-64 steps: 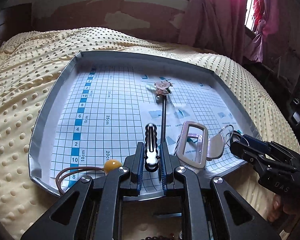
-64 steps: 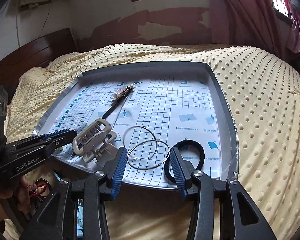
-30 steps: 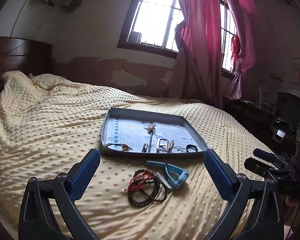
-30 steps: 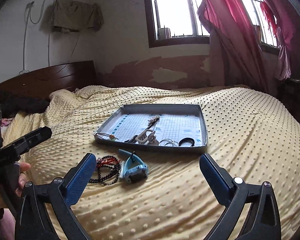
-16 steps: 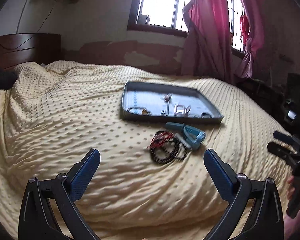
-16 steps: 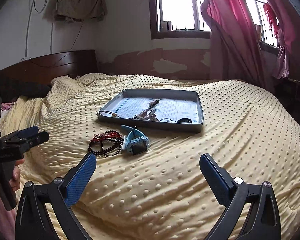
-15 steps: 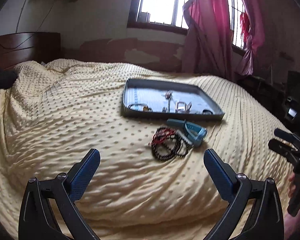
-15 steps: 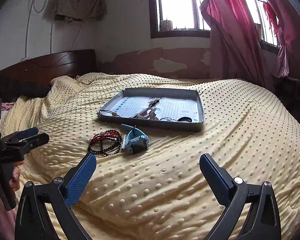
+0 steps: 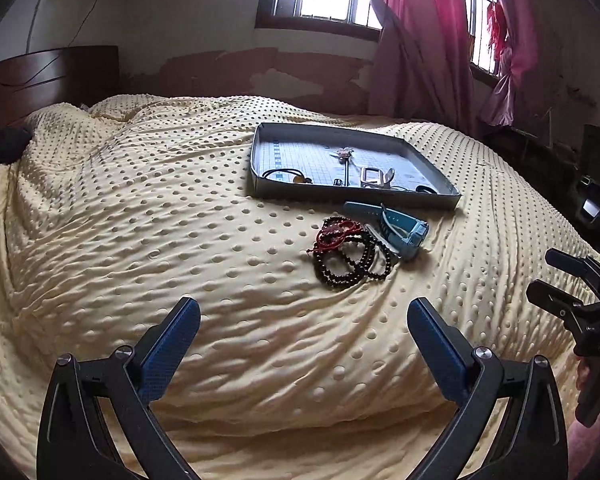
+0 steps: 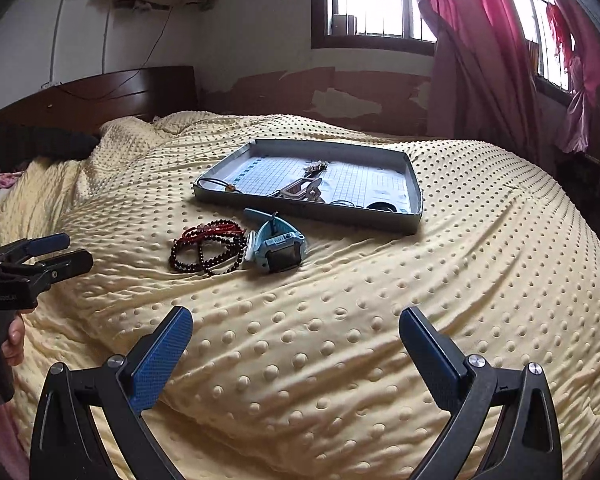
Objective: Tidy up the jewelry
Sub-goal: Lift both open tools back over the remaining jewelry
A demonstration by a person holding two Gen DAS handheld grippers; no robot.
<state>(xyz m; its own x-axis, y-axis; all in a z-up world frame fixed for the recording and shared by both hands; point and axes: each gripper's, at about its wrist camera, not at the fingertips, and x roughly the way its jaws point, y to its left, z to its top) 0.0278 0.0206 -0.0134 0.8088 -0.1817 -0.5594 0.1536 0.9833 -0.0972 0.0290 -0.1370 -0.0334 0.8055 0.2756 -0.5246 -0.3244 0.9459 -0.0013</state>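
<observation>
1. Left wrist view: left gripper (image 9: 303, 330) spread wide, nothing between the blue pads, hanging over the near edge of the yellow dotted bedspread (image 9: 140, 240). Grey tray (image 9: 356, 195) with grid-paper liner sits mid-bed. Inside it: a cord necklace with an amber bead (image 9: 288, 176) at the left, a long hairpin (image 9: 345, 164) in the middle, a pale hair claw clip (image 9: 374, 176) beside it, and something dark at the right corner, too small to name.
2. Same view: outside the tray, just in front of its near wall, a blue smartwatch (image 9: 396, 230) touches a pile of dark bead bracelets (image 9: 352, 258) with a red strand on top. Right gripper (image 9: 556, 280) shows at the far right edge, side-on.
3. Right wrist view: right gripper (image 10: 296, 334) released, pads far apart, empty. Watch screen (image 10: 282, 256) faces this camera; the left view shows only the strap and case side.
4. Same view: left gripper (image 10: 56, 252) at the left edge, with fingertips of a hand (image 10: 14, 340) on its handle. Wooden headboard (image 10: 100, 92) visible behind.
</observation>
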